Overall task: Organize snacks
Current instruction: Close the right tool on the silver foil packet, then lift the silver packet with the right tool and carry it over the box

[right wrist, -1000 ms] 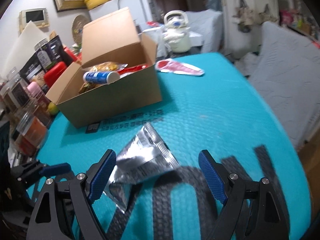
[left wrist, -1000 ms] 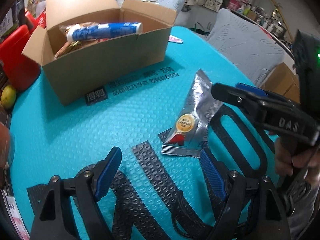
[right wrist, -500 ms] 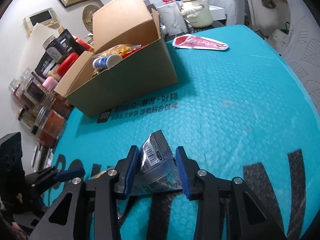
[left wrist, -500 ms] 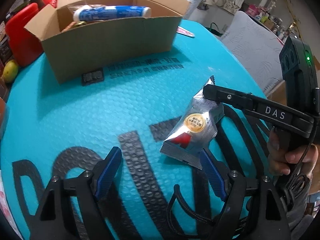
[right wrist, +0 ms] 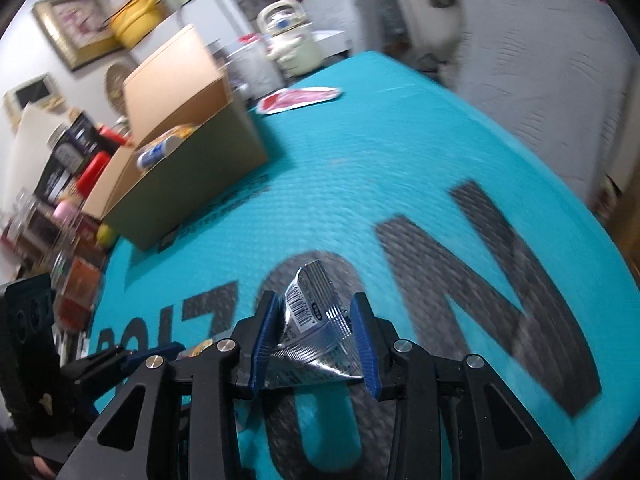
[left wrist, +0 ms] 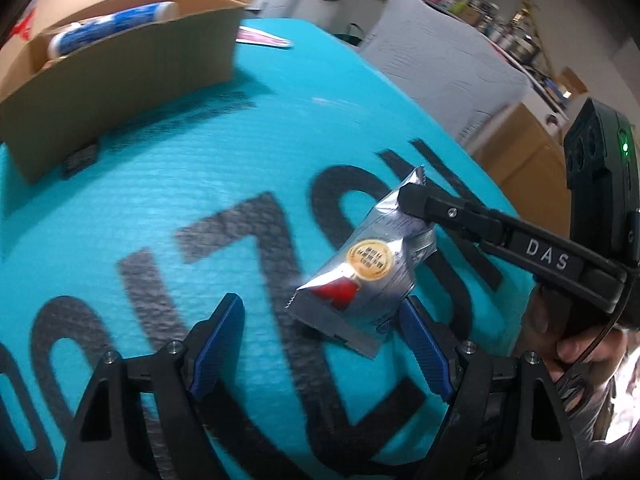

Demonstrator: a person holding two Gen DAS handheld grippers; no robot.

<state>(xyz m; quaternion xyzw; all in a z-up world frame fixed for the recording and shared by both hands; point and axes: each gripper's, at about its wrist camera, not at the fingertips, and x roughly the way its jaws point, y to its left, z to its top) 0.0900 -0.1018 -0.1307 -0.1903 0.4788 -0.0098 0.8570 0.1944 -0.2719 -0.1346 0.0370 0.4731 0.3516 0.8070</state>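
Lifted off the mat (left wrist: 200, 184), the silver packet (right wrist: 316, 328) sits pinched in the right fingers (right wrist: 362, 340); left fingers (left wrist: 218, 344) gape, downward-tilted, empty.

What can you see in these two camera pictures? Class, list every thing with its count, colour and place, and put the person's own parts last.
Snack packet: one, silver with a gold seal and red corner, clamped in the right gripper above the mat.
Mat: one, teal with large black letters, covering the table.
Cardboard box: one, brown, open, at the far left of the mat.
Tube: one, blue and white, lying in the box.
Flat packet: one, red and white, on the mat beyond the box.
Kettle: one, cream, behind the table.
Chair: one, grey, right of the table.
Left gripper: one, black with blue pads, open, empty.
Right gripper: one, black with blue pads, shut on the packet.
Hand: one, holding the right gripper's handle.
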